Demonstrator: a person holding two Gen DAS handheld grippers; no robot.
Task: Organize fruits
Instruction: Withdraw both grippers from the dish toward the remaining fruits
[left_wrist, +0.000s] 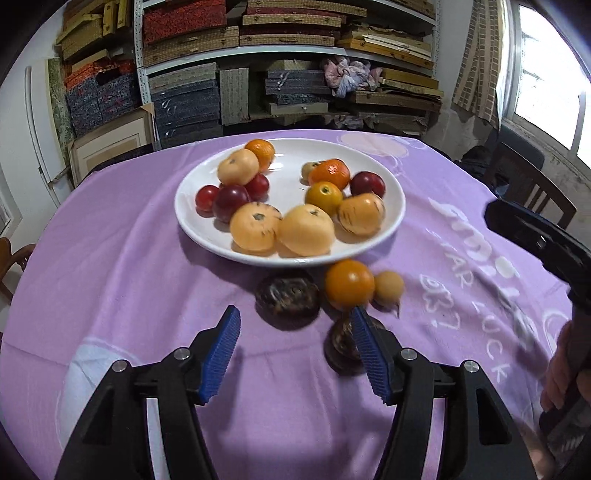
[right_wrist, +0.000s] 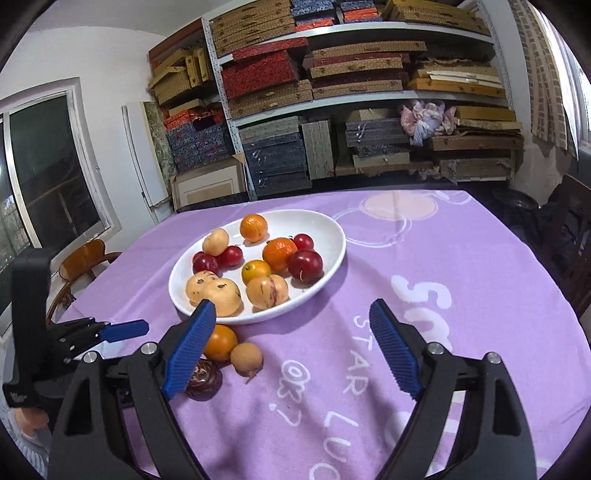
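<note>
Both my grippers' fingers (left_wrist: 295, 354) (right_wrist: 291, 349) parted, empty; 4 fruits loose at 6 o'clock of white round ceramic plate (left_wrist: 384, 221), awaiting pickup.

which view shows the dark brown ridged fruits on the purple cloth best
The left wrist view: one dark brown ridged fruit lies whole in front of the white plate, a second partly behind a blue finger pad. The right wrist view shows only one, half hidden by its own pad.
</note>
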